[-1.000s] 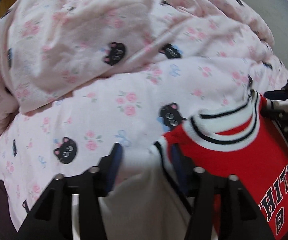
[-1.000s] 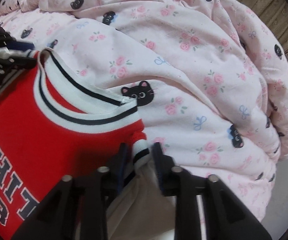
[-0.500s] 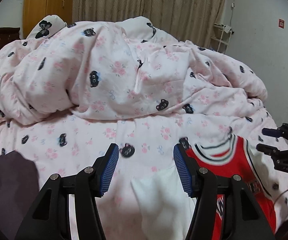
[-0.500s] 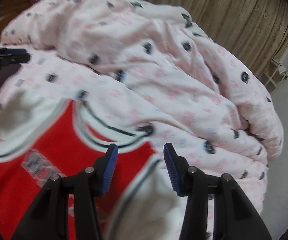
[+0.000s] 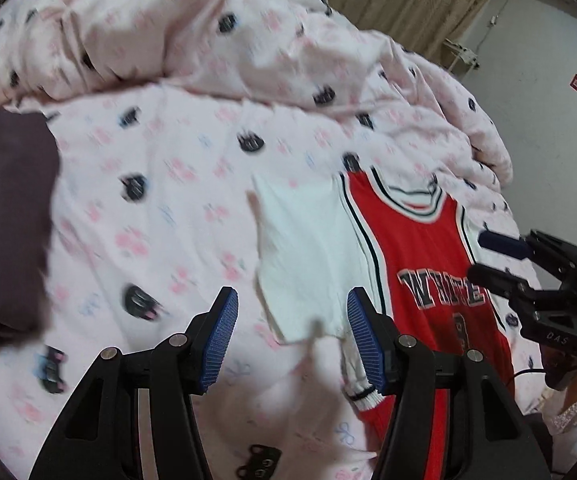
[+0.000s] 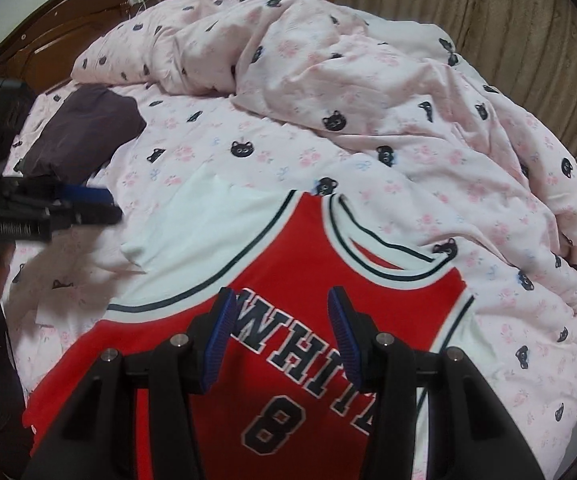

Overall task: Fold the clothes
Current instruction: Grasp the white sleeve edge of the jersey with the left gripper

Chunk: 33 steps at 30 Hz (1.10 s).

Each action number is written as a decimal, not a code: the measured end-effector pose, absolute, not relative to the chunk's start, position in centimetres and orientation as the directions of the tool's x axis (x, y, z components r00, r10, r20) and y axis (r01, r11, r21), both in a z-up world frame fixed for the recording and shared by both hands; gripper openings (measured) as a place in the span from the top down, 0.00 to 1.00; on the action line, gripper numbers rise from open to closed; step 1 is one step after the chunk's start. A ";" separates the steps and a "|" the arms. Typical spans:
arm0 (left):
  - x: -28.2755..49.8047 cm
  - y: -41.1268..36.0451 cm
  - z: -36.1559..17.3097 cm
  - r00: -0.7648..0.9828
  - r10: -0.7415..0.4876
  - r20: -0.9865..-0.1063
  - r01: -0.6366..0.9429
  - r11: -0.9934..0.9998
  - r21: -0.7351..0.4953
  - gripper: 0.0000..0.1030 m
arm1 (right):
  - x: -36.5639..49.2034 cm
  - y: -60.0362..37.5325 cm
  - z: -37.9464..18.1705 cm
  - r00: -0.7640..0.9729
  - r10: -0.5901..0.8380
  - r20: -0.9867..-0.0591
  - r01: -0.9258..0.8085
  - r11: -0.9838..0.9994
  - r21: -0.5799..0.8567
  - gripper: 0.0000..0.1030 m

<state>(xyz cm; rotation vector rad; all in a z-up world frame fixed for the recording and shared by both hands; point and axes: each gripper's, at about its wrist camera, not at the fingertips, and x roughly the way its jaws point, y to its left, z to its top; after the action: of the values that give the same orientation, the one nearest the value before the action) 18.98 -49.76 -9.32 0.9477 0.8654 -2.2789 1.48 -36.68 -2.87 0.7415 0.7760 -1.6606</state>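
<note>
Left gripper [image 5: 290,334] wide open, empty. Right gripper [image 6: 280,332] wide open, empty, above jersey [image 6: 288,280]. Jersey flat on floral quilt [image 6: 388,92]: red knit, white sleeves, striped trim. Dark folded garment [image 6: 84,132] far-left.

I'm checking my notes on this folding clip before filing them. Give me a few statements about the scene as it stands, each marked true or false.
1. Both grippers are open and hold nothing. True: the left gripper and the right gripper each show a clear gap.
2. The red jersey lies flat on the bed, print up. True.
3. The jersey bears the number 5. False: it shows an 8 under the lettering.
4. The dark garment lies on top of the jersey. False: it lies apart, nearer the headboard.
5. The bedding is plain blue. False: it is pink with cat faces and flowers.
</note>
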 end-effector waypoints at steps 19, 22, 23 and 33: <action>21.0 -48.0 -15.1 -0.770 -0.131 -0.625 0.627 -0.339 -0.701 0.50 | 3.3 -38.1 -3.3 -0.217 -0.526 -0.823 0.974 -0.173 -0.146 0.53; 21.5 -48.4 -15.6 -0.794 -0.140 -0.592 0.605 -0.283 -0.744 0.50 | 3.8 -38.4 -3.2 -0.211 -0.526 -0.824 0.975 -0.166 -0.144 0.53; 21.7 -48.6 -15.8 -0.804 -0.146 -0.576 0.593 -0.261 -0.762 0.50 | 3.9 -38.5 -3.1 -0.212 -0.525 -0.824 0.976 -0.162 -0.147 0.53; 21.3 -49.3 -16.7 -0.830 -0.135 -0.541 0.557 -0.210 -0.803 0.88 | 4.0 -40.5 -1.8 -0.228 -0.523 -0.821 0.973 -0.155 -0.172 0.53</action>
<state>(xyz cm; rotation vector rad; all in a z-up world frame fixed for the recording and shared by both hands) 21.35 -49.30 -16.70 0.4967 1.6114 -2.0831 4.03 -40.47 -1.84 0.7354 0.8651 -1.6511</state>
